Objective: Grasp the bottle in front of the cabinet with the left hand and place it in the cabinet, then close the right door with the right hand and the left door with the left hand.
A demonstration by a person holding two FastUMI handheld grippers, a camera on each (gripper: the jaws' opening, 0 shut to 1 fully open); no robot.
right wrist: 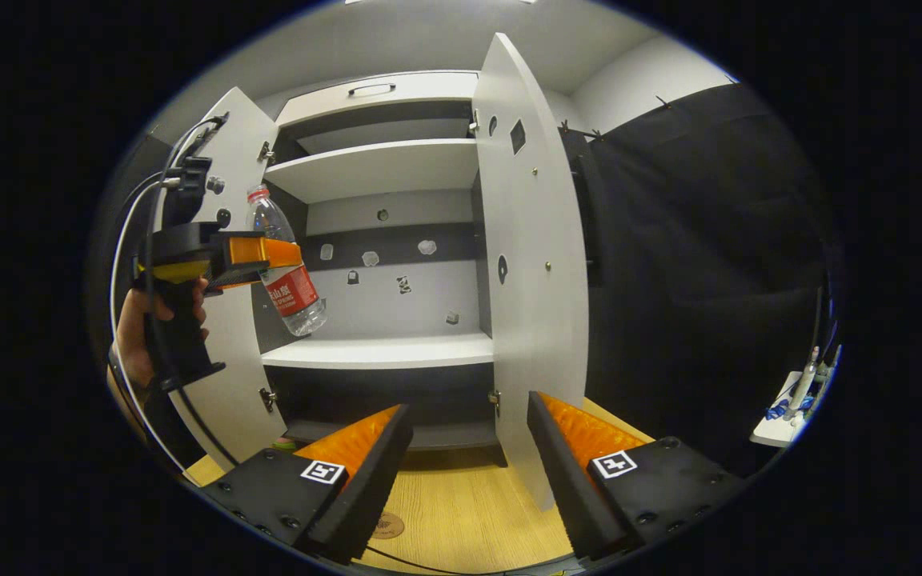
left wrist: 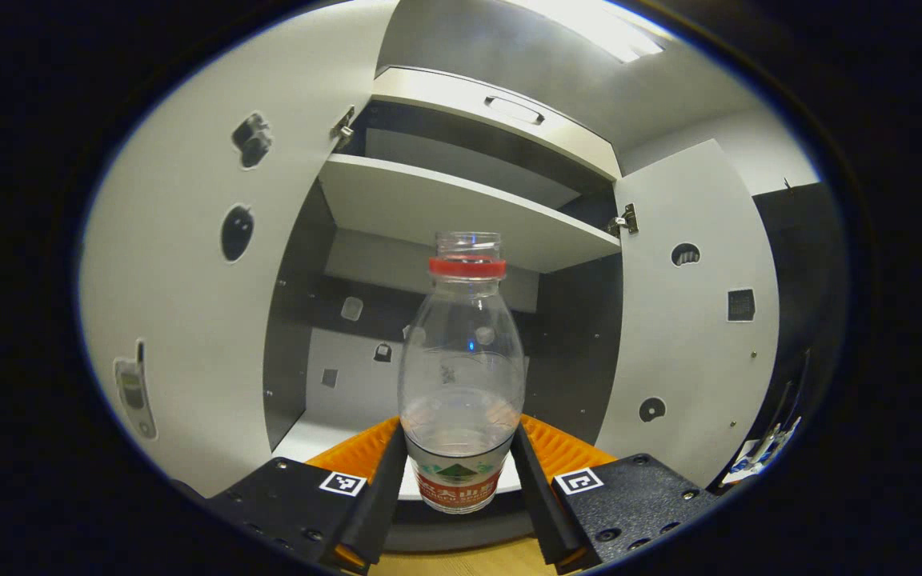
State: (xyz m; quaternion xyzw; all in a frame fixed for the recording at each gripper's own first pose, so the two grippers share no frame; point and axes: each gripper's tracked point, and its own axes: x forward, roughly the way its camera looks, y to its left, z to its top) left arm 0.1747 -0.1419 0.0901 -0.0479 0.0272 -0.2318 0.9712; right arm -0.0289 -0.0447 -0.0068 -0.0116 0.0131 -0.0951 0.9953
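One bottle, clear, capless, red ring at the neck, a little water at the bottom, clamped low on its label between both fingers of the left gripper. Held upright in the left gripper view, right in front of the open cabinet; in the right gripper view tilted, neck leaning toward the left door, base hanging above the front edge of the middle shelf and not touching it. One hand wrapped around the left gripper's black handle.

Two doors, both swung wide: left door behind the held bottle, right door standing edge-on near the centre of the right gripper view. Two white shelves inside, the upper shelf and the middle one, plus a dark bottom compartment. One drawer front with a single handle above the opening. Several small stickers scattered over the back panel and both doors.

Right gripper spread apart, gripping nothing, low over the wooden floor, fingers pointing at the cabinet's base and the lower edge of the right door. Middle shelf bare and wide, open space between bottle and right door. Black cloth right of the cabinet, well apart from both grippers.
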